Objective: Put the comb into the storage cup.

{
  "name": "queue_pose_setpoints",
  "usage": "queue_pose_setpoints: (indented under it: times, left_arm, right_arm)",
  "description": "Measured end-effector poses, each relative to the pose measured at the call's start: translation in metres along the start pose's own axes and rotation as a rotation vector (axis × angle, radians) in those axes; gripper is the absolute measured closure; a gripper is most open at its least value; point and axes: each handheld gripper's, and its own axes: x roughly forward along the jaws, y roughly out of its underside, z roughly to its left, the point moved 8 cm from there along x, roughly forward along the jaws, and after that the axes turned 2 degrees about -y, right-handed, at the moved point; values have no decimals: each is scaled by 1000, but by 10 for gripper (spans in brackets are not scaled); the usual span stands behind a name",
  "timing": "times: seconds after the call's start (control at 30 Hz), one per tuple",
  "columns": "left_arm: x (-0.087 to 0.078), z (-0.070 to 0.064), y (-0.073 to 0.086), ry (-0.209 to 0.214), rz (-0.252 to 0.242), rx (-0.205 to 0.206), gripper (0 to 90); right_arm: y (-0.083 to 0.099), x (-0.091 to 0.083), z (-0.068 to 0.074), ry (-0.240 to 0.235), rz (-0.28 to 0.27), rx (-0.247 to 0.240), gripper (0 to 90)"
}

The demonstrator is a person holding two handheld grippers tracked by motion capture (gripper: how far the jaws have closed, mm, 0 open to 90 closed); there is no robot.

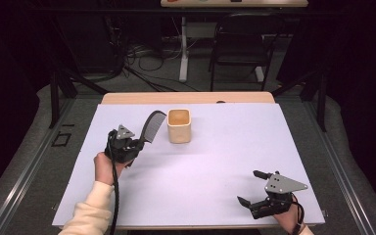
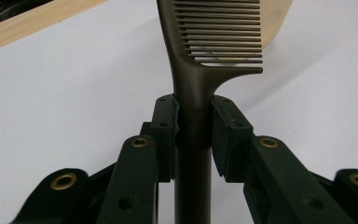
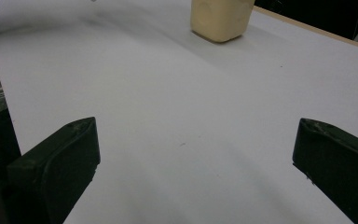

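Note:
A dark comb [image 1: 152, 126] is held up off the table, its toothed head just left of a beige square cup [image 1: 179, 126]. My left gripper [image 1: 138, 143] is shut on the comb's handle [image 2: 193, 121], and the comb's teeth [image 2: 223, 32] point right in the left gripper view, with the cup's wall [image 2: 279, 23] behind them. Near the front right of the table my right gripper [image 1: 252, 187] stands open with nothing between its jaws. In the right gripper view, the cup [image 3: 221, 18] stands far ahead, past the gripper [image 3: 196, 158].
A white sheet [image 1: 200, 166] covers the wooden table [image 1: 186, 98], whose far edge shows behind it. Beyond the table stand a black chair [image 1: 242, 44], a white table leg [image 1: 183, 49] and loose cables on the floor.

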Motion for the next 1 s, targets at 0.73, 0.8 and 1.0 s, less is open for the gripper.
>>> queue_pose_setpoints:
  times: [0.73,0.8,1.0]
  left_arm:
    - [7,3,-12,-15,-46,-10,721]
    - [8,3,-12,-16,-47,-12,721]
    - [10,3,-15,-15,-54,-13,721]
  right_arm:
    - [0,0,-1,6,-3,2,0]
    - [0,0,-1,6,-3,4,0]
    - [0,1,-1,6,-2,0,0]
